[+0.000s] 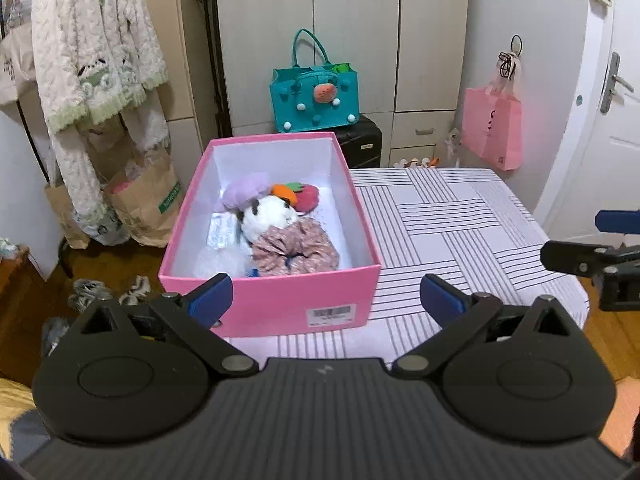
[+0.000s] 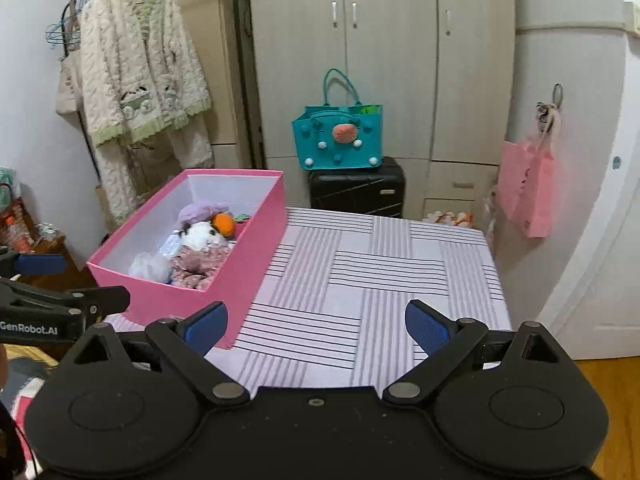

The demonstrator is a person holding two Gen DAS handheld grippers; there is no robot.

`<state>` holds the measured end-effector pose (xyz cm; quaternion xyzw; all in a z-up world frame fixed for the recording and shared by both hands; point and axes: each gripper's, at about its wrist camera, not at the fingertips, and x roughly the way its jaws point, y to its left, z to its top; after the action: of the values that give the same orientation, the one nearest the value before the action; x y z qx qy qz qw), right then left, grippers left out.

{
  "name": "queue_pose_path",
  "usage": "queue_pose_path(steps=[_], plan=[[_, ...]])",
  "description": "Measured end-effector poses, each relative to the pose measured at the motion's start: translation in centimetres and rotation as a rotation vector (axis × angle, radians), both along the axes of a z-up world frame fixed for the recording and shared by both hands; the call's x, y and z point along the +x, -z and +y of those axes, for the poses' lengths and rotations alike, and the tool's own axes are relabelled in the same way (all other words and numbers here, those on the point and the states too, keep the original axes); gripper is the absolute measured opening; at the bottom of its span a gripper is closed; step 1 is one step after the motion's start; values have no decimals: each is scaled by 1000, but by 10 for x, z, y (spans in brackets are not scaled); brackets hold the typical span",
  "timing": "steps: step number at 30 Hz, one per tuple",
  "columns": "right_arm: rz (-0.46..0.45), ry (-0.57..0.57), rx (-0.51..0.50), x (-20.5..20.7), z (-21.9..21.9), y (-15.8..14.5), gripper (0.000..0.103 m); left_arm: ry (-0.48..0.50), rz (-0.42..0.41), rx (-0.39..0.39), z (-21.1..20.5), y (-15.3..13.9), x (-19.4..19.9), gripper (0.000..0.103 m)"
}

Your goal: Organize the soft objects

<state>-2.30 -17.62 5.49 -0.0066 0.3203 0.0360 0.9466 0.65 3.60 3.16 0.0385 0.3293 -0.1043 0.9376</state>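
A pink box with a white inside stands at the left of the striped table. Soft things lie inside it: a white plush, a purple scrunchie, an orange carrot piece, a red one, a floral scrunchie and a white fluffy piece. My left gripper hangs open in front of the box's near wall, empty. To its right, my right gripper is open over the bare cloth, empty.
A teal felt bag sits on a black suitcase before the wardrobe. A fleecy robe hangs at left over paper bags. A pink bag hangs by the door at right.
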Motion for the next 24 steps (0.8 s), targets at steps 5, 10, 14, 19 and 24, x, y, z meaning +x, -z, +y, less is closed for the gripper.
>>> queue_pose_path(steps=[5, 10, 14, 19, 24], plan=[[-21, 40, -64, -5, 4, 4, 97, -16, -24, 7, -9, 6, -2, 101], [-38, 62, -81, -11, 4, 3, 98, -22, -29, 8, -13, 9, -5, 101], [-47, 70, -64, -16, 0, 3, 98, -19, -28, 4, -12, 10, -5, 101], [-63, 87, -64, -20, -2, 4, 97, -28, -42, 11, -13, 10, -8, 101], [-78, 74, -62, -24, 0, 8, 98, -48, -56, -4, -12, 12, -11, 101]])
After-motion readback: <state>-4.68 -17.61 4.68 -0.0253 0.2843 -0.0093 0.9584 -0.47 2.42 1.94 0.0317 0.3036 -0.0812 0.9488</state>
